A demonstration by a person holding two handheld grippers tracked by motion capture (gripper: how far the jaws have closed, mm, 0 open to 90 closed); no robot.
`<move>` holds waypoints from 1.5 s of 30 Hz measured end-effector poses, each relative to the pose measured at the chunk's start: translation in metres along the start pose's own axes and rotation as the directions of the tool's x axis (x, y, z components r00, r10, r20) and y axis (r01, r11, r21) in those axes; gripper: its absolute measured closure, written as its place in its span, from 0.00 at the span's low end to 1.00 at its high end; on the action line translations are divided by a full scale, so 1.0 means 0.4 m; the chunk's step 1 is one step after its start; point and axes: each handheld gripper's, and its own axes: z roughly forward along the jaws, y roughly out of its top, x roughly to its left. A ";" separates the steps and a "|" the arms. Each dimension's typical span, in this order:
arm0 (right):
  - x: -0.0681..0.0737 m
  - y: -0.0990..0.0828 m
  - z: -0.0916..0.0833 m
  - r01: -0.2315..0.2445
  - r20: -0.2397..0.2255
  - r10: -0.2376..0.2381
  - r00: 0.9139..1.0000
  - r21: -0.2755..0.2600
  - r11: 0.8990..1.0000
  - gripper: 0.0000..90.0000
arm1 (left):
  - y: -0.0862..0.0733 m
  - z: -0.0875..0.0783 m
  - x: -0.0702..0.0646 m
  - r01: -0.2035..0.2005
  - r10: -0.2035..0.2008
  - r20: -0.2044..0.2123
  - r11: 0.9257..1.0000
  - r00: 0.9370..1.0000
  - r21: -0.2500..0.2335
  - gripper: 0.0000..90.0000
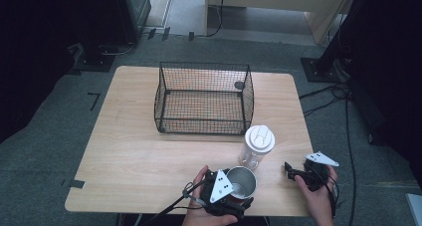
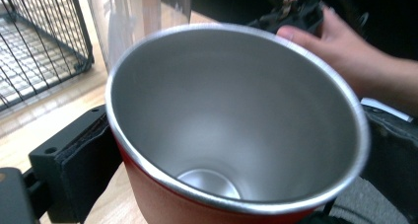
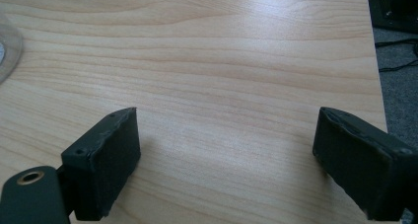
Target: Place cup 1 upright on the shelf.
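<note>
High view: the left gripper [image 1: 230, 191] sits at the near edge of the worktop [image 1: 139, 161], at about six o'clock, its jaws clamped on a steel cup [image 1: 242, 182] that stands mouth up. The clear bottle [image 1: 257, 147] with a white lid stands just beyond, at the cup's one o'clock, and the wire basket [image 1: 204, 97] lies farther off at eleven o'clock. The right gripper [image 1: 292, 171] rests at the cup's three o'clock, apart from it.

Left gripper view: the cup [image 2: 236, 120] tilts its open mouth toward the camera — red outside, bare metal within — with a black jaw pressed on either flank. Its long axis runs roughly upright; the basket [image 2: 39, 41] shows at ten o'clock.

Right gripper view: the jaws stand apart over bare worktop [image 3: 222, 76] — nothing between them. The left hand is plainly the one placed to carry the cup onward.
</note>
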 end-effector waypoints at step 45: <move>-0.001 0.000 0.000 0.003 -0.001 -0.003 1.000 0.000 1.000 0.12 | 0.017 -0.088 0.198 0.039 -0.051 -0.188 0.997 0.981 -0.066 0.09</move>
